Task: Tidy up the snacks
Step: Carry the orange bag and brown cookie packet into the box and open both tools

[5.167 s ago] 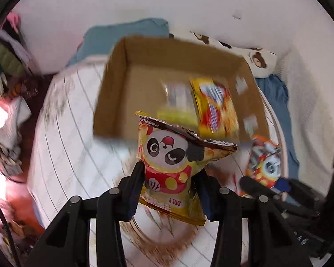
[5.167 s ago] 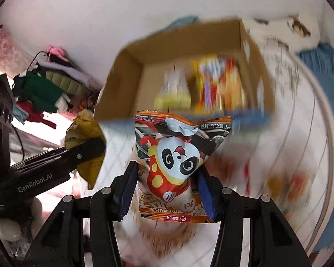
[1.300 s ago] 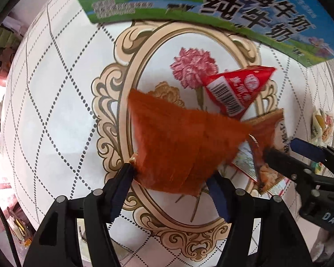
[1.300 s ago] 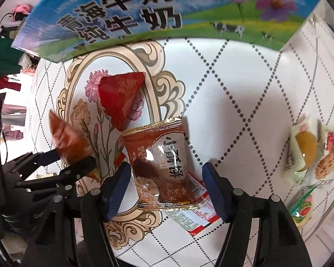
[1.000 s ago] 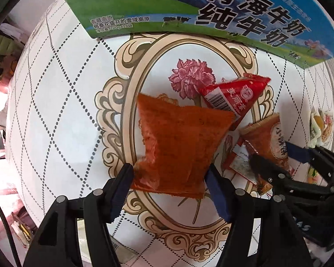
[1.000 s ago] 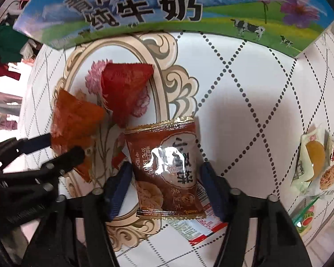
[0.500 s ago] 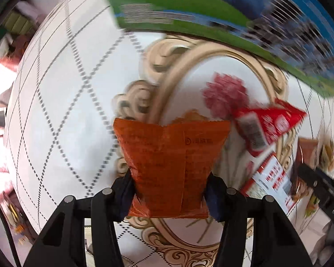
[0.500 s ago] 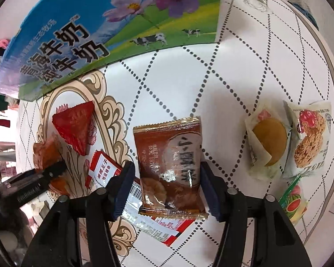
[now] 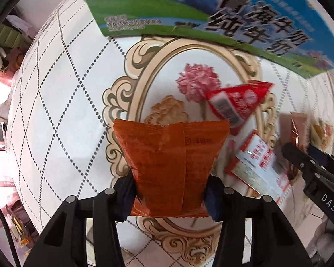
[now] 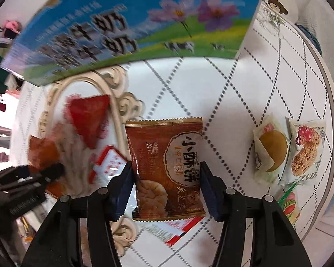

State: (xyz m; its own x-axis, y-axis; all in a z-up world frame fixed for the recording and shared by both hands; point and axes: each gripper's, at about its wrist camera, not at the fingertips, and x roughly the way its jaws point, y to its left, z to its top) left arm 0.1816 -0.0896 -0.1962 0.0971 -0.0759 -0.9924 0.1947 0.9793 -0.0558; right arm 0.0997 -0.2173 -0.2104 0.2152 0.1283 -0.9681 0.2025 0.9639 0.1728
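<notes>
Packets here look light, crinkly and crushable. Left gripper [image 9: 170,192] is closing on the orange packet [image 9: 170,162], right gripper [image 10: 167,189] on the brown packet [image 10: 168,166]; pinch the sides gently.

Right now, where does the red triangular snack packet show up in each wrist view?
Left wrist view: red triangular packet lies upper right of centre, beside the pink flower print.
Right wrist view: it lies left of centre, blurred, inside the ornate oval.
Shared landmark: the blue-and-green milk carton across the top of both.

Home room: patterned tablecloth [image 9: 55,93], clothes pile [image 10: 2,44], bear-print bedding [image 10: 278,6].
</notes>
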